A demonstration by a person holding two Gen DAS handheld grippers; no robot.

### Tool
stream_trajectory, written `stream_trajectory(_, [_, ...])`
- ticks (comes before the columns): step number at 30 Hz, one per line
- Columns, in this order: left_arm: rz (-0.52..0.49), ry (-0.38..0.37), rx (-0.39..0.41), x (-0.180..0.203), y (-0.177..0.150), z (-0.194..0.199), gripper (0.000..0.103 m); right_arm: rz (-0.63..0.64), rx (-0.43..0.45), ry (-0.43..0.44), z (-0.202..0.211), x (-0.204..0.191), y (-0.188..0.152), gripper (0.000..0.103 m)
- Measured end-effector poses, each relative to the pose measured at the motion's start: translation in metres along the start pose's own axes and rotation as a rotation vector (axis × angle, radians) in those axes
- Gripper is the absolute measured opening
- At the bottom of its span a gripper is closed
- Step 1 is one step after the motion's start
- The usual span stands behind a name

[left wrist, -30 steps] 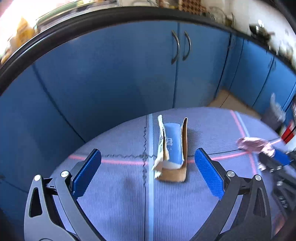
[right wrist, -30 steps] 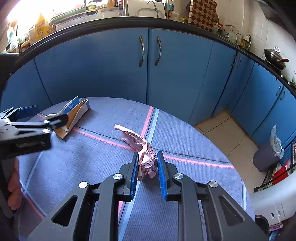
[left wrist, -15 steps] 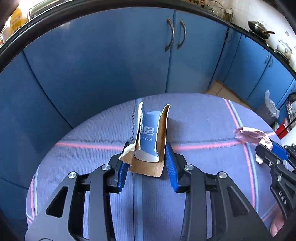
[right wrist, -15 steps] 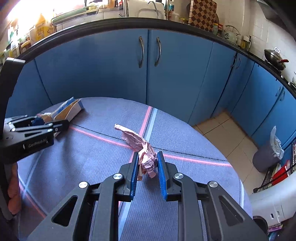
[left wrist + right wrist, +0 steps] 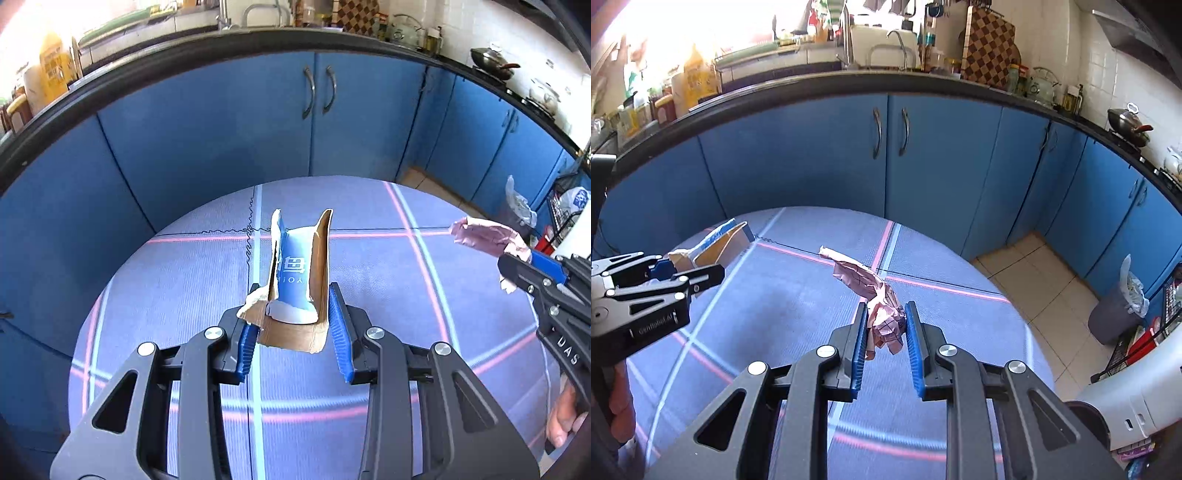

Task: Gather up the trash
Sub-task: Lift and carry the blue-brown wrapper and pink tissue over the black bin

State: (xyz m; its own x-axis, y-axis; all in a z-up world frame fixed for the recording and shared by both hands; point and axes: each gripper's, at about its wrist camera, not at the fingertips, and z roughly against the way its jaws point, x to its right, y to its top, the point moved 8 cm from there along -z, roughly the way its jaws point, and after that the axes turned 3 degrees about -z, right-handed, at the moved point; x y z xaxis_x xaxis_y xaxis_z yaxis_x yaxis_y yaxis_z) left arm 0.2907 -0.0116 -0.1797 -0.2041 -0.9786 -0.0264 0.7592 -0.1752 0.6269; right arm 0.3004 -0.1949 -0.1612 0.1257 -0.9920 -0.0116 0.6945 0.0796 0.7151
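Left jaws: I see both blue pads pressed against the side flaps of the torn carton [image 5: 299,280], pinching it at its lower end.
Left gripper [image 5: 295,332]: I read it as level, pointing toward the cabinets, with the carton standing out ahead of the pads.
Torn carton: blue printed face between brown cardboard flaps, with a ragged white edge at the left flap. In the right wrist view the carton [image 5: 716,245] appears clear of the cloth, though I cannot tell the gap for certain.
Right jaws: I see both pads closed on the crumpled pink paper [image 5: 877,306], pinching its lower bunch.
Right gripper [image 5: 885,339]: I read it as raised above the table, with the paper's free end trailing up and to the left of the pads.
Crumpled pink paper: in the left wrist view it [image 5: 484,236] projects from the right gripper at the right edge, off the cloth.
Table [image 5: 783,306]: round, covered by a blue-grey cloth with pink and pale blue stripes.
Cabinets [image 5: 820,162]: blue doors with metal handles, beyond the table under a black counter.
Waste bin [image 5: 1115,314]: grey, lined with a bag, on the tiled floor to the right, well apart from both grippers.
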Motion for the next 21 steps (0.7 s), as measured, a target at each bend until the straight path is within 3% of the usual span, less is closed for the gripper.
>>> stream_trajectory(21, [-0.049,0.008,0.06,0.067,-0.009,0.081,0.037,-0.004,0.109,-0.023,0.124,0.026,-0.026,0.02])
